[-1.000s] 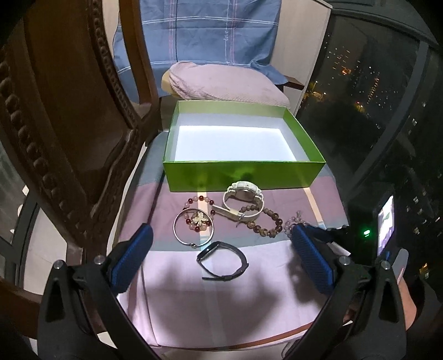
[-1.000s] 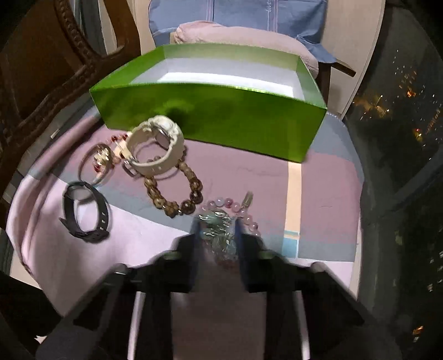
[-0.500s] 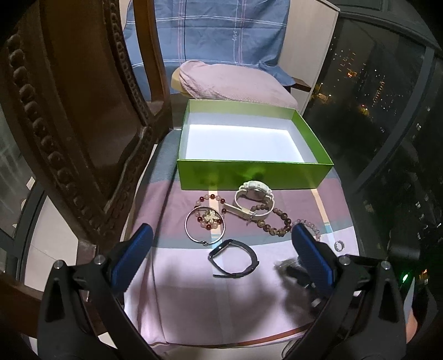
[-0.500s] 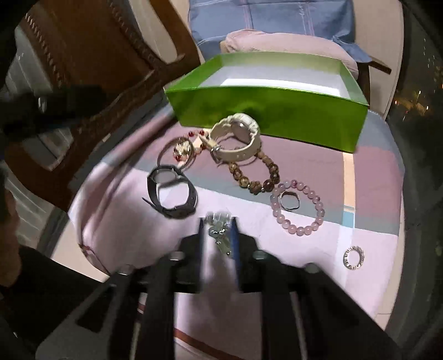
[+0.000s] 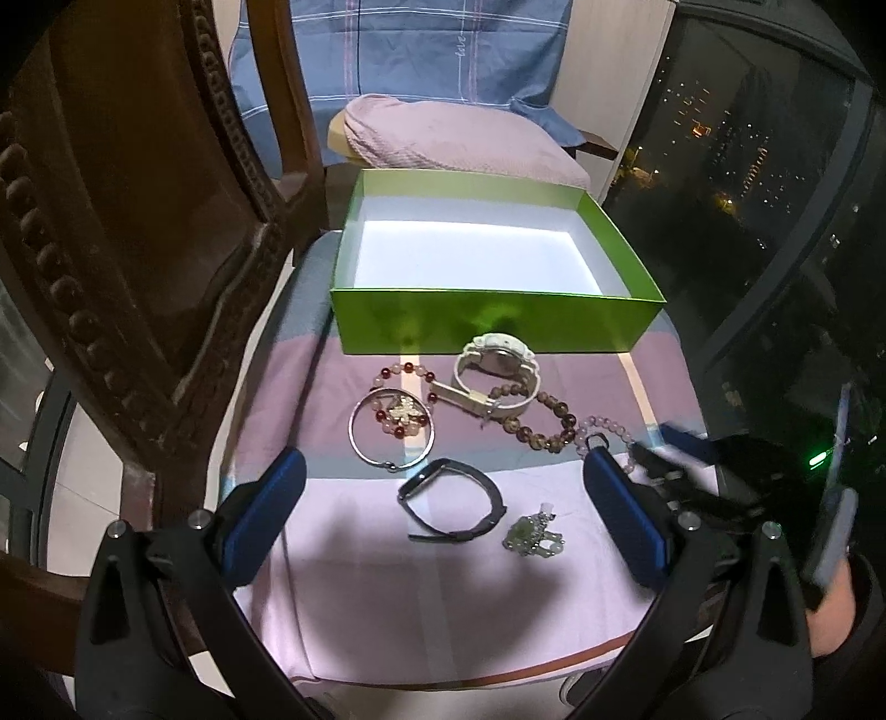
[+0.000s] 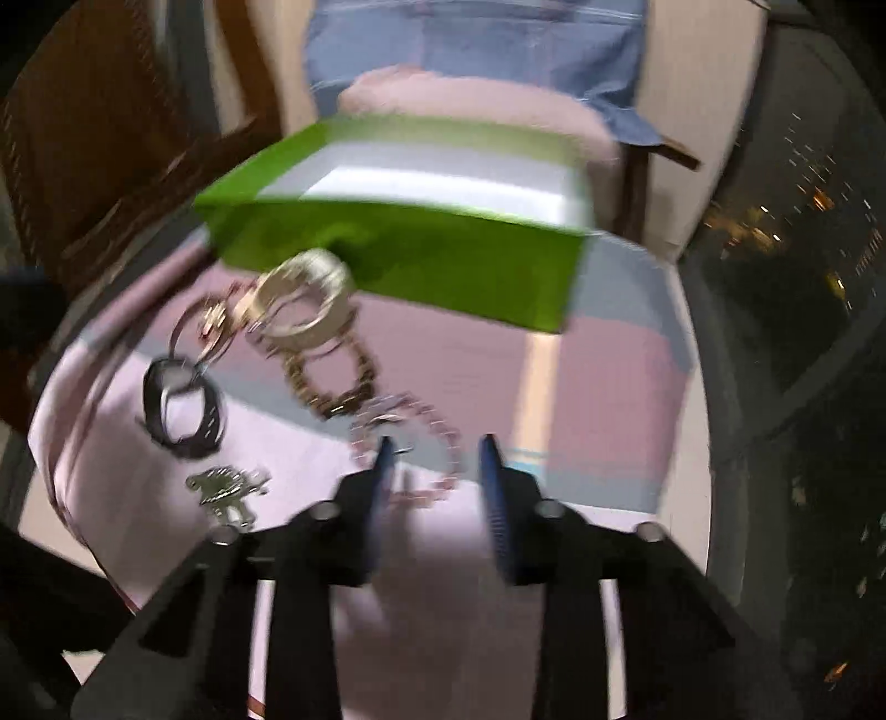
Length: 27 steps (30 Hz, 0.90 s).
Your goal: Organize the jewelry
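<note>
An empty green box (image 5: 487,327) with a white inside stands at the back of a cloth-covered table (image 5: 443,609). In front of it lie a white watch (image 5: 495,365), a brown bead bracelet (image 5: 545,421), a silver bangle with red beads (image 5: 390,429), a black band (image 5: 451,501), a pale pink bead bracelet (image 6: 410,443) and a green-silver trinket (image 5: 531,534). My left gripper (image 5: 443,515) is open wide above the black band. My right gripper (image 6: 437,471) is open and empty over the pink bracelet; the trinket (image 6: 227,487) lies to its left. The right view is blurred.
A carved wooden chair back (image 5: 138,249) rises at the left. A pink pillow (image 5: 459,138) and blue checked cloth (image 5: 410,50) lie behind the box. A dark window (image 5: 775,194) is on the right.
The right gripper carried the green-silver trinket toward the near left, opened and let it go beside the black band, then swung back right over the pink bracelet. The left gripper stayed open.
</note>
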### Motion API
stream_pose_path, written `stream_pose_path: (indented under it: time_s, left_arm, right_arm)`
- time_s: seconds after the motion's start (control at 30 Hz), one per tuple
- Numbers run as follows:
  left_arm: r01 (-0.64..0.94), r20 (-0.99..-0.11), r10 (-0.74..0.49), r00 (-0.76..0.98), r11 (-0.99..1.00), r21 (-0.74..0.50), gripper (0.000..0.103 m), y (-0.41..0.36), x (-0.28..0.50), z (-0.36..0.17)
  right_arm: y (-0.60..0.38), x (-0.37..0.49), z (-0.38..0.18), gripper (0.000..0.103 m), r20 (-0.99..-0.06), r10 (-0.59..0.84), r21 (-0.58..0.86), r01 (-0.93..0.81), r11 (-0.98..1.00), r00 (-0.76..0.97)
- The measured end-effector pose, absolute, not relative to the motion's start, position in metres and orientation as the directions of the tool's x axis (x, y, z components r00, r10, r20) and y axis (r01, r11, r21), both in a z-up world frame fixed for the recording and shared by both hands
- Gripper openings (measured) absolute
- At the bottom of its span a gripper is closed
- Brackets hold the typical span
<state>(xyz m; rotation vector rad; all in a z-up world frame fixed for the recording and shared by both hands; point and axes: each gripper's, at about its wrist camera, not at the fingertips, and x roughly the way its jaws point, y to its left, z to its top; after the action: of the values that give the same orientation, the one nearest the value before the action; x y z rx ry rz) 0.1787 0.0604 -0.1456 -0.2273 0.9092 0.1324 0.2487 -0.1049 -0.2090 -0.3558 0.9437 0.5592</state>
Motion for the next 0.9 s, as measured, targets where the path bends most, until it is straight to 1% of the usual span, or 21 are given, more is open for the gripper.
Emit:
stream_pose_path:
  time_s: [0.03,0.13,0.27,0.47,0.73,0.77,0.87,0.9]
  left_arm:
    - [-0.206,-0.792,0.021,0.610,0.970,-0.132,0.099,0.059,0.179,-0.145]
    - [-0.203,-0.793,0.021,0.609,0.970,-0.130,0.099,0.058,0.179,-0.146]
    - [-0.211,-0.795,0.023,0.606,0.968,-0.133,0.099,0.061,0.179,-0.146]
    - [-0.217,-0.795,0.021,0.607,0.966,-0.140,0.099,0.065,0.178,-0.146]
    - [-0.216,-0.801,0.024,0.598,0.967,-0.133,0.099,0.065,0.176,-0.149]
    - [-0.218,-0.802,0.023,0.597,0.967,-0.134,0.099,0.066,0.176,-0.149]
    - [-0.217,-0.803,0.017,0.596,0.966,-0.141,0.099,0.066,0.177,-0.149]
    - [-0.213,-0.802,0.017,0.597,0.967,-0.138,0.099,0.064,0.177,-0.149]
  right_arm:
    - [-0.100,0.247,-0.214,0.017,-0.841,0.291,-0.050,-0.602,0.797,0.455]
    - [-0.091,0.252,-0.223,0.015,-0.857,0.289,-0.036,-0.608,0.793,0.427]
    - [-0.088,0.259,-0.227,0.015,-0.865,0.311,0.014,-0.599,0.801,0.395]
    - [-0.076,0.252,-0.230,0.015,-0.868,0.298,-0.029,-0.639,0.769,0.398]
    - [-0.080,0.263,-0.229,0.015,-0.877,0.270,-0.029,-0.604,0.796,0.398]
    - [-0.079,0.263,-0.230,0.016,-0.877,0.267,-0.034,-0.607,0.794,0.399]
    - [-0.074,0.262,-0.233,0.024,-0.877,0.256,-0.061,-0.622,0.781,0.407]
    - [-0.072,0.261,-0.233,0.025,-0.877,0.249,-0.073,-0.626,0.777,0.412]
